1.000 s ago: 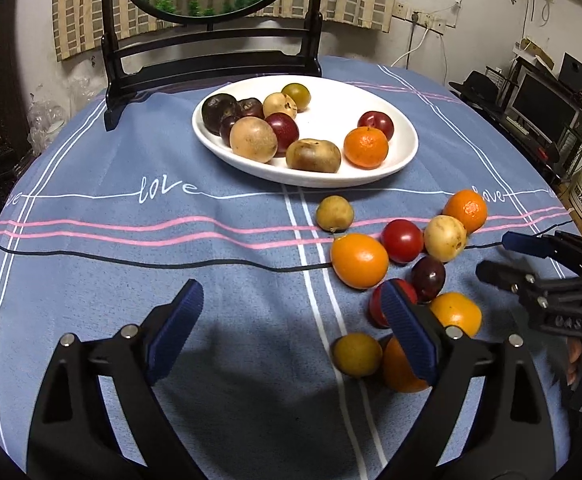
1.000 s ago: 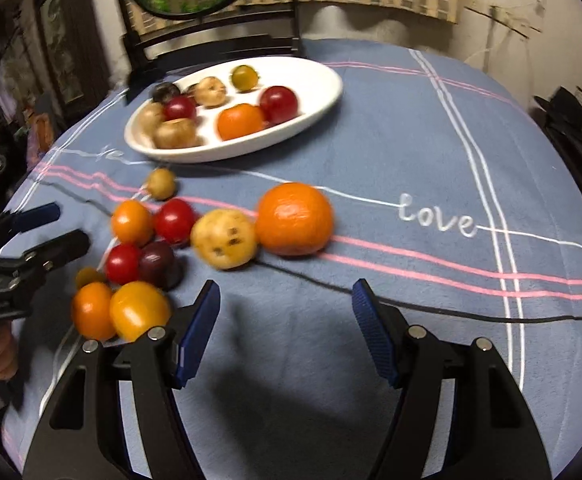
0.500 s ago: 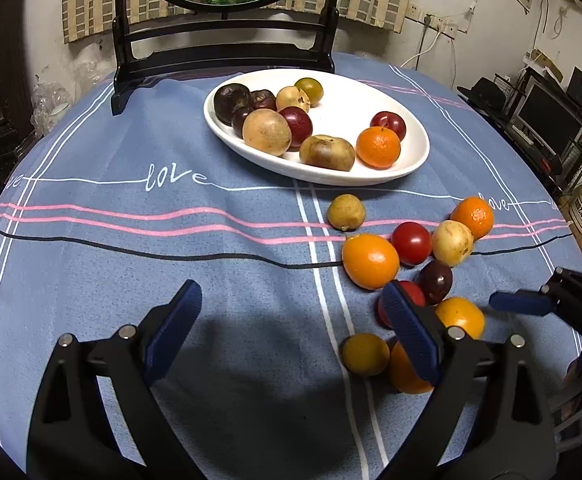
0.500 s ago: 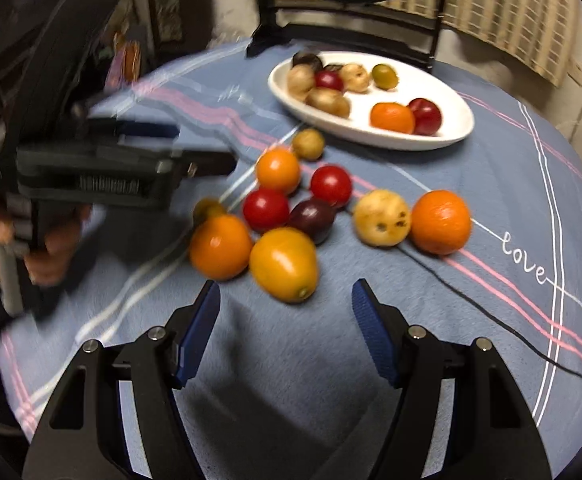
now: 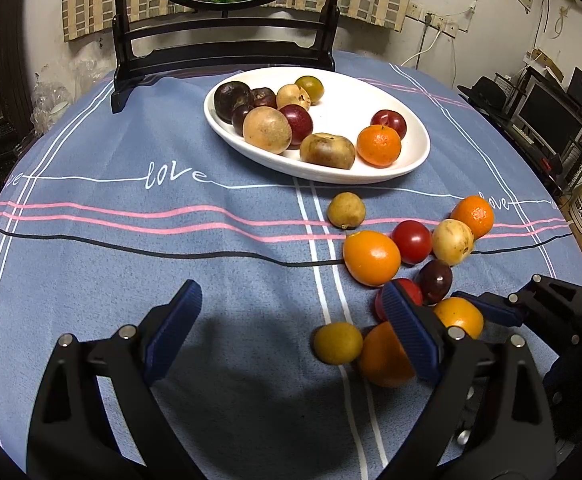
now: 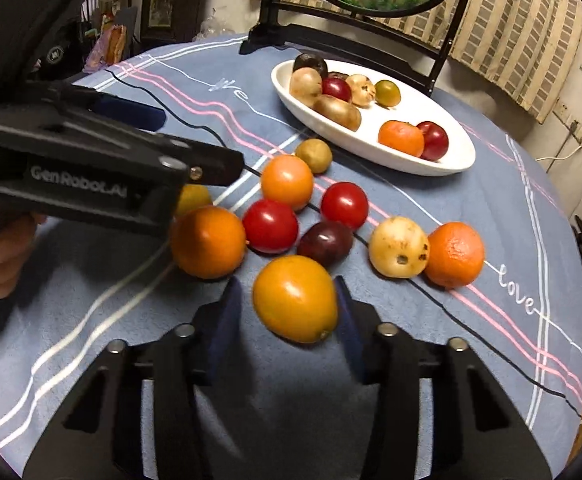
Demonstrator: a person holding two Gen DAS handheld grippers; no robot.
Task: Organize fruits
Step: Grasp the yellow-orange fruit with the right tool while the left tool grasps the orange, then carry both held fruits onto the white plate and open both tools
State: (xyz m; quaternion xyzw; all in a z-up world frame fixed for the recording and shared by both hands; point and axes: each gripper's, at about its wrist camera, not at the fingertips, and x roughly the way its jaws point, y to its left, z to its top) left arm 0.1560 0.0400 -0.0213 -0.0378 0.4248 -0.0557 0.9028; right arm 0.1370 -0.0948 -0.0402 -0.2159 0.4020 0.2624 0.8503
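A white oval plate [image 5: 417,160] [image 6: 457,160] at the back holds several fruits. Several loose fruits lie on the blue cloth in front of it. In the right wrist view my right gripper [image 6: 287,312] has its two pads on either side of a yellow-orange fruit [image 6: 295,298], close to its sides; contact is not clear. That fruit shows in the left wrist view [image 5: 459,316] with the right gripper [image 5: 487,308] at it. My left gripper [image 5: 291,328] is open and empty over bare cloth, left of the loose fruits.
A dark wooden stand [image 5: 227,56] with a round panel stands behind the plate. An orange [image 6: 207,242], red tomatoes [image 6: 271,226] and a dark plum [image 6: 325,242] lie close beyond the held-between fruit. The left gripper's body [image 6: 91,176] crosses the left of the right wrist view.
My right gripper has swung in from the right side of the table to the fruit cluster and narrowed its jaws around the yellow-orange fruit. The left gripper has stayed nearly still.
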